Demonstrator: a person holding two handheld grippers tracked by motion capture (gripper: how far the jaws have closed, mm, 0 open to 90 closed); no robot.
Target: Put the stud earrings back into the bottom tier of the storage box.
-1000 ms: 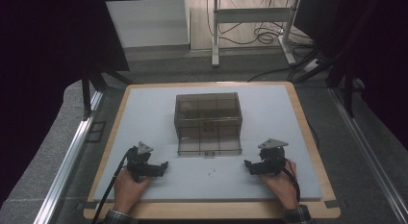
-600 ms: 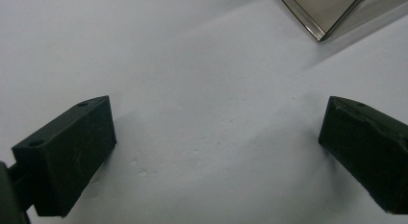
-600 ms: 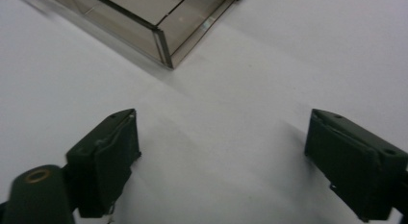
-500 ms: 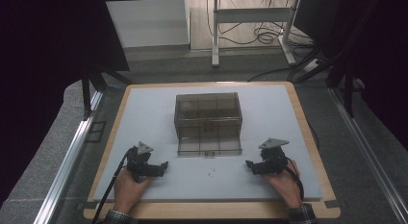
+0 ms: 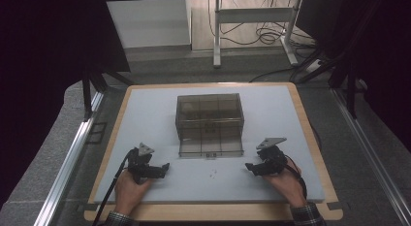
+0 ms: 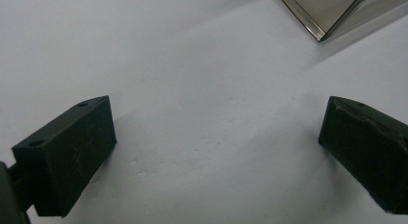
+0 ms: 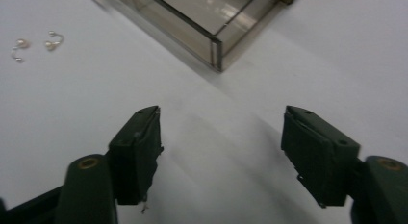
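A pale grey flat mat (image 5: 160, 114) is covering a wooden-edged table (image 5: 310, 134), which is standing in a dim room with a grey floor and black cables lying beyond the far edge.

At the near edge, two hands are resting on the mat, each holding a black two-jaw gripper. The left gripper (image 5: 164, 169) is lying at the near left, pointing toward the middle of the mat. In the left gripper view its jaws are standing wide apart, with nothing but bare mat between them. The right gripper (image 5: 248, 167) is lying at the near right, pointing inward toward the left gripper. Its jaws have just been closing, yet in the right gripper view they are standing clearly apart, and no object is sitting between them.

Between the two grippers, slightly nearer the right one, two small pearl-tipped metal earrings (image 7: 36, 45) are lying loose on the mat, just beside each other. They are showing as faint specks (image 5: 213, 175) in the high view.

Beyond the earrings, a smoked transparent plastic organiser box (image 5: 209, 117) with inner compartments is sitting at the centre of the mat. Its shallow drawer tray (image 5: 211, 147) is projecting toward the near edge. The grippers are well apart from the box.
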